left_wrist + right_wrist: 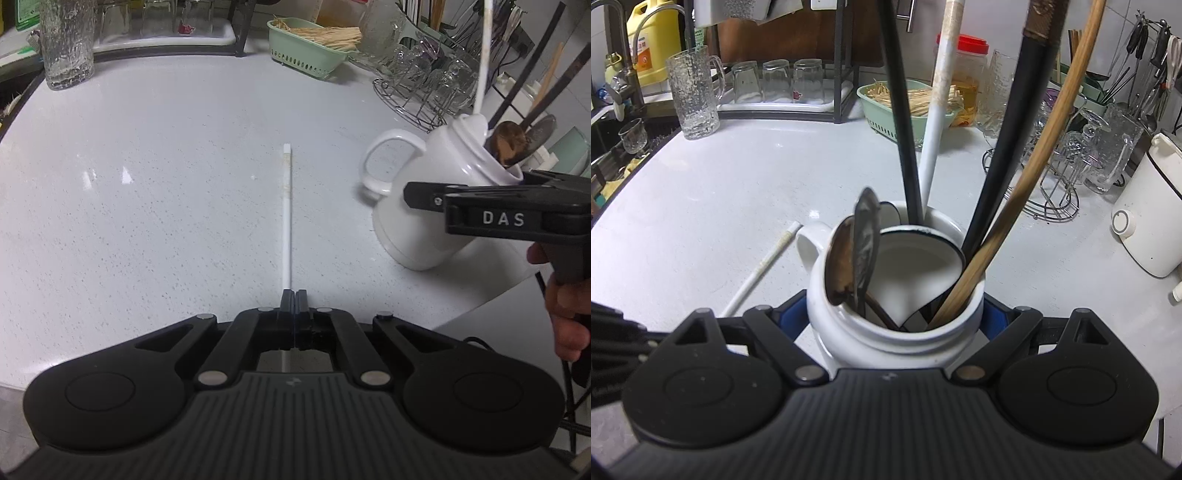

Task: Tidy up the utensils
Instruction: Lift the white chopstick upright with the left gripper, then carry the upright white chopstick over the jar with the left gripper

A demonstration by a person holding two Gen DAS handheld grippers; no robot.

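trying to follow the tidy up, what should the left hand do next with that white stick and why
Probably lift the white chopstick and carry it toward the white jug. The left gripper has its jaws shut on its near end, and the right gripper steadies the jug, tilted, utensils inside.

Left gripper [293, 295]: lower centre of the left wrist view, pointing up the frame and tilted downward; jaws closed together, pads clamped on the near end of a thin white stick.

Right gripper [894, 314]: lower centre of the right wrist view, angled downward; jaws spread either side of a white jug's neck, pads against it. In the left wrist view it enters from the right edge, lying level.

Person's hand [565, 314]: right edge of the left wrist view, fingers wrapped around the right gripper's handle.
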